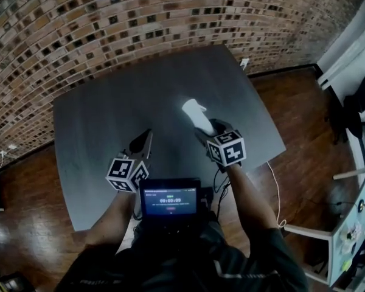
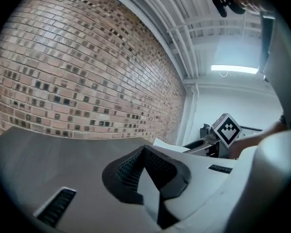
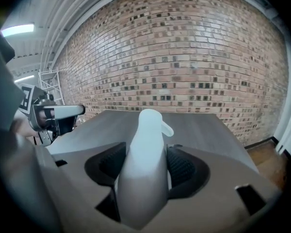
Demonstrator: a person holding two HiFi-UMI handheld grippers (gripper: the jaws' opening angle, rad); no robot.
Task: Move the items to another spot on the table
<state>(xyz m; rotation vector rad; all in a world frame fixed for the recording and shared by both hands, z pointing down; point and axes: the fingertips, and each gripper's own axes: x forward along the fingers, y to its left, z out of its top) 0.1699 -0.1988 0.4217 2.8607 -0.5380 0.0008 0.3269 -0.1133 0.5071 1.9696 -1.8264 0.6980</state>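
A white plastic bottle-shaped item [image 1: 193, 111] with a small spout sticks out forward from my right gripper [image 1: 202, 126], above the dark grey table [image 1: 103, 114]. In the right gripper view the item [image 3: 145, 154] fills the gap between the two ribbed pads [image 3: 183, 168], which press on its sides. My left gripper [image 1: 145, 140] hangs over the table's near left part, level with the right one. Its jaws [image 2: 143, 166] stand together with nothing between them. No other loose item shows on the table.
A brick wall [image 1: 140, 23] runs behind the table's far edge. Wooden floor [image 1: 304, 108] surrounds the table, with a white cable [image 1: 274, 187] at the right and white furniture [image 1: 353, 236] beyond. A small screen [image 1: 169, 201] sits at the person's chest.
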